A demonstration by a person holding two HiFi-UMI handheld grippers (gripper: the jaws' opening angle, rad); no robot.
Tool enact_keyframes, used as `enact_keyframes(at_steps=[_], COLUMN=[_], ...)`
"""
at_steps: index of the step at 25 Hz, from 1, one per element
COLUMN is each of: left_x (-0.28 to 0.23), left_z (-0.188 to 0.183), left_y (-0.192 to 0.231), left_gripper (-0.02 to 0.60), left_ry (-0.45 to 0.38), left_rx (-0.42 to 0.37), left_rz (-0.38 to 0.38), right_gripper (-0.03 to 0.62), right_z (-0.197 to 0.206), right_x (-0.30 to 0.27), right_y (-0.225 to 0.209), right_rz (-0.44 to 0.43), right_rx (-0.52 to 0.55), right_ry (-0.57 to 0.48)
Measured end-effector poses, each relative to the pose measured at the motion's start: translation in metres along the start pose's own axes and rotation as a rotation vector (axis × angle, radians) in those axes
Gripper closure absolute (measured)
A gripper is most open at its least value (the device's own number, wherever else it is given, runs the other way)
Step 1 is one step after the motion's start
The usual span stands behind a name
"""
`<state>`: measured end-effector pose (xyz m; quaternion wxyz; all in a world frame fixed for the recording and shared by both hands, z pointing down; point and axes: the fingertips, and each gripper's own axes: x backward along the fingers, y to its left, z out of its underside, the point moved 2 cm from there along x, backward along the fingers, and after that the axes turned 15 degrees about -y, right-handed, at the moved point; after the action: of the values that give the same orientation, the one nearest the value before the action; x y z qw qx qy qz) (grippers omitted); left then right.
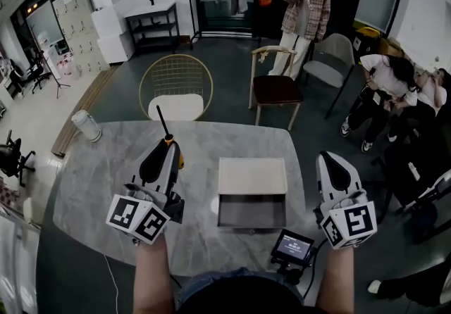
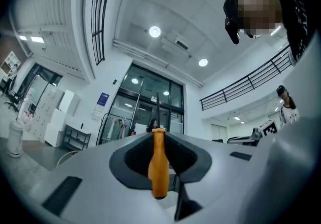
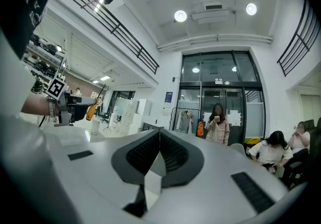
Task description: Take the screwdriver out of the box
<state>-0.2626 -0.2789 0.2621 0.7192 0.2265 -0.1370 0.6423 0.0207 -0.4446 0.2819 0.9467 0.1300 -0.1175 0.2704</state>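
**Screwdriver out of the box, pinched in the left gripper**

Forearms are reaching in from the bottom edge of the head view, each carrying a gripper over the grey marbled table [image 1: 99,186]. The left gripper [image 1: 168,148] is pinching the screwdriver [image 1: 163,124] by its orange handle. The black shaft is sticking up and away from the person, above the table and well left of the box [image 1: 252,176]. The box is sitting between the two grippers with its grey drawer standing open toward the person. The right gripper [image 1: 328,159] is hovering just right of the box, touching nothing. A small device with a lit screen [image 1: 292,246] is lying at the near table edge. Beyond the table, a gold wire chair [image 1: 176,80] and a wooden chair [image 1: 275,84] are standing, and a person [image 1: 306,6] is standing further back.

In the left gripper view, the left gripper [image 2: 159,137] is closing its jaws on the orange handle [image 2: 159,168], which is hanging upright between the pads while the dark shaft is pointing up past the tips.

In the right gripper view, the right gripper [image 3: 159,131] is keeping its jaws pressed together at the tips with nothing between them. Far to the left, the orange handle [image 3: 92,111] is showing in the other gripper.
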Motion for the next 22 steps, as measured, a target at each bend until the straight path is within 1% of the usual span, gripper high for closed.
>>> enact_keyframes(at_steps=[7,17,22], left_x=[0.003,0.001,-0.004], left_z=[0.005,0.003,0.007], left_y=[-0.004,-0.015,-0.024], left_gripper=[0.505,0.505,0.505], left_ry=[0.013,0.008,0.013], left_rx=[0.011,0.021,0.022], left_rz=[0.021,0.063,0.083], right_gripper=[0.568,0.568,0.568], right_z=[0.003,0.001,0.002], right_x=[0.003,0.010,0.014], right_y=[0.010,0.020,0.015], right_rz=[0.004,0.014,0.025], right_rx=[0.007,0.012,0.008], right_ry=[0.023,0.028,0.029])
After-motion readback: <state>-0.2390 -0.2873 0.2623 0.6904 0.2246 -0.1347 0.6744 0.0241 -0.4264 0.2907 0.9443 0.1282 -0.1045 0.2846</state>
